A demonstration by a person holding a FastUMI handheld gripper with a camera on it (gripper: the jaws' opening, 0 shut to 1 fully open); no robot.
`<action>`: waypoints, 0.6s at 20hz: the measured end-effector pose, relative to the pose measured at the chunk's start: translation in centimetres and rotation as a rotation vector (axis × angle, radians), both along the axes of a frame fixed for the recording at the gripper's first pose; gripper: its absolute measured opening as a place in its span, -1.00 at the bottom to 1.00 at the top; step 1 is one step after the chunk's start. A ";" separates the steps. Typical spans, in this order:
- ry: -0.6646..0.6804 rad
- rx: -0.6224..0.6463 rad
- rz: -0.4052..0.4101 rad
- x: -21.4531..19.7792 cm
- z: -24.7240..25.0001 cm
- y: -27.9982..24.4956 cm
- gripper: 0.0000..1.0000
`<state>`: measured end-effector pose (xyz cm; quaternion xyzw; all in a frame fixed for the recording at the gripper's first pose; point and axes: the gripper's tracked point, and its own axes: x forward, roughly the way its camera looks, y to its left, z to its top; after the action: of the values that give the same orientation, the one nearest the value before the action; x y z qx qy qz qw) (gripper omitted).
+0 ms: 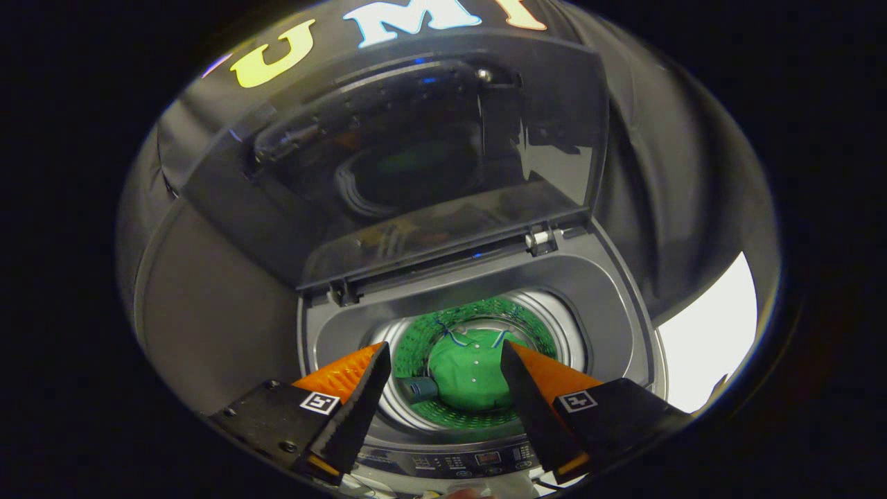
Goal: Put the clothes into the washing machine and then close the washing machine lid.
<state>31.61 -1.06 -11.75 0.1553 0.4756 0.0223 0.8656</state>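
A grey top-loading washing machine (610, 291) stands below me with its dark see-through lid (416, 166) raised upright at the back. Down in the steel drum (554, 326) lies a green garment (471, 374) with small white buttons, lighting the drum walls green. My gripper (447, 353) hovers above the front rim of the opening, open, with nothing between its fingers. The garment lies well below and beyond the fingertips.
The control panel (478, 461) with buttons and a small display runs along the machine's front edge, just under the fingers. A white surface (707, 339) shows to the right of the machine. Black cloth hangs behind and beside it.
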 end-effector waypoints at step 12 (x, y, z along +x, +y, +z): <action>-0.399 -0.041 -0.005 3.7 21.1 -3.8 0.96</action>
<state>35.26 -4.87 9.37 0.1313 0.2947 0.0410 0.9456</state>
